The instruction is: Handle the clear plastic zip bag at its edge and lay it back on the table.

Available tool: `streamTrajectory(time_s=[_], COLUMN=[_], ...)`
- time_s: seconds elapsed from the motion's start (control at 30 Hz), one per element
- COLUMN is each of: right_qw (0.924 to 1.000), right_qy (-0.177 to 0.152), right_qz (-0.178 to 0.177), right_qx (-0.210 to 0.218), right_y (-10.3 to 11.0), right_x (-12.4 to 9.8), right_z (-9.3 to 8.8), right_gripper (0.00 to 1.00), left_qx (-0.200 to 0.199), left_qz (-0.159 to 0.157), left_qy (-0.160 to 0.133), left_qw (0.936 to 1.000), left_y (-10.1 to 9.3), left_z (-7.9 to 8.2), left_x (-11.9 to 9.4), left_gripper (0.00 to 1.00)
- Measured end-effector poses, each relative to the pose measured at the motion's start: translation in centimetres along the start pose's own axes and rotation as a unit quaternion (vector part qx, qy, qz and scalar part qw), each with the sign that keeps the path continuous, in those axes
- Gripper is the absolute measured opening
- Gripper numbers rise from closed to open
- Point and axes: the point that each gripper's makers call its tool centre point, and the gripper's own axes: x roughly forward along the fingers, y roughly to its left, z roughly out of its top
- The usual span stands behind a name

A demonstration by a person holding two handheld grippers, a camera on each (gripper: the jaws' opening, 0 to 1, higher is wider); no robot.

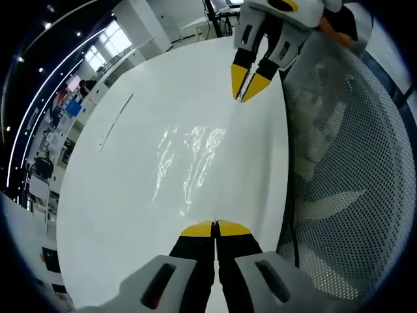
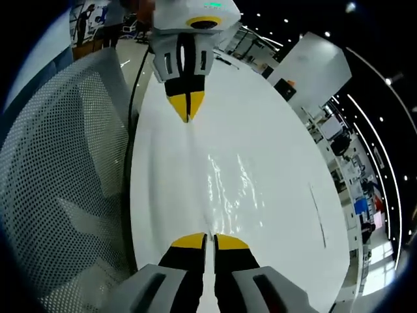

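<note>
White table [image 1: 130,195]; both grippers' jaws closed on opposite zip bag [image 1: 189,163] edges.

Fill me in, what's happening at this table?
A person is working a clear zip bag with two handheld tongs. The left tongs are shut on one end of the bag's edge, and the right tongs are shut on the opposite end, so the bag is stretched between them over the white table. A mesh chair sits beside the table. The bag is not released yet.
</note>
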Motion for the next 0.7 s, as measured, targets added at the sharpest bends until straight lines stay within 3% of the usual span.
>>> streamTrajectory(time_s=[0.33,0.7], right_qw=[0.9997,0.9997], right_qy=[-0.018,-0.019], right_qz=[-0.002,-0.009], right_qx=[-0.014,-0.012], right_y=[-0.1,0.0], right_x=[0.0,0.2], right_z=[1.2,1.7], right_gripper=[0.14,0.14], left_qx=[-0.002,-0.009], left_qz=[0.009,0.003], left_qy=[-0.005,-0.023], left_qw=[0.9999,0.9997], left_y=[0.2,-0.2], left_z=[0.4,0.9], left_x=[-0.1,-0.4], left_gripper=[0.0,0.0])
